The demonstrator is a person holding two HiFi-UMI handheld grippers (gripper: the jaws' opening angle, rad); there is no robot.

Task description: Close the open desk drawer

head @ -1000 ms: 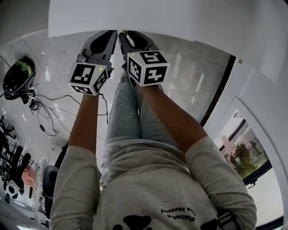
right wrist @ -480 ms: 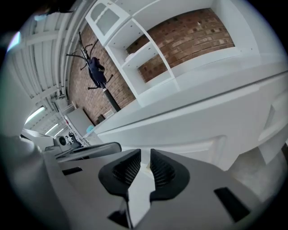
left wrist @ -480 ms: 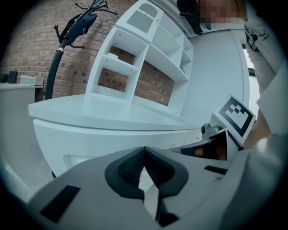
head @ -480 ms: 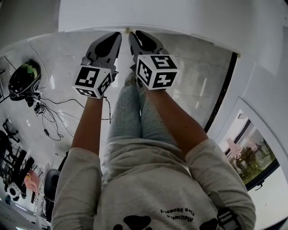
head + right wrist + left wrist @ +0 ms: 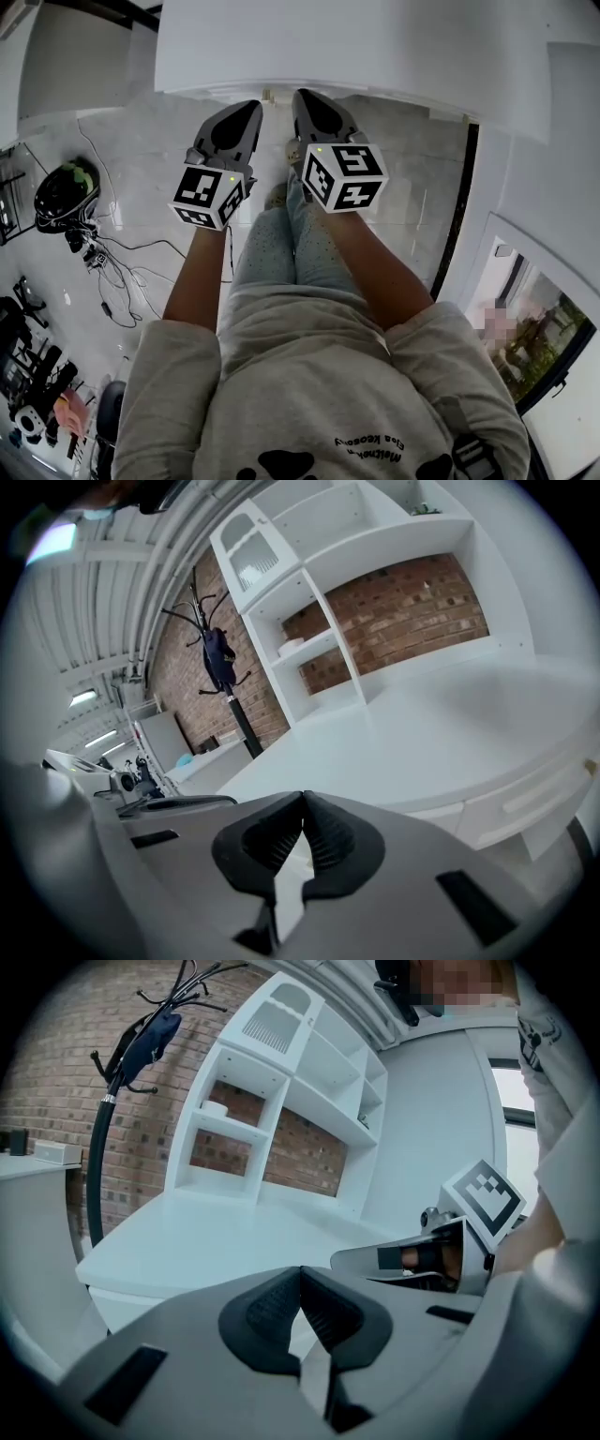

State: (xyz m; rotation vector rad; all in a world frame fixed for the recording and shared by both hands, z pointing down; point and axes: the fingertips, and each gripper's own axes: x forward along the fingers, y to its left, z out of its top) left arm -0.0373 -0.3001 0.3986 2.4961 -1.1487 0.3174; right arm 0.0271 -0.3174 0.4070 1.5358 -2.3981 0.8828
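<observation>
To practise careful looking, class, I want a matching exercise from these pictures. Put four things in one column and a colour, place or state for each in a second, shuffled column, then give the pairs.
Things:
1. desk
2. helmet
3. coat stand
4. left gripper

Descriptions:
A. shut, holding nothing
B. white
C. lying on the floor
D. has a dark garment hanging on it

Pairs: 1-B, 2-C, 3-D, 4-A.
</observation>
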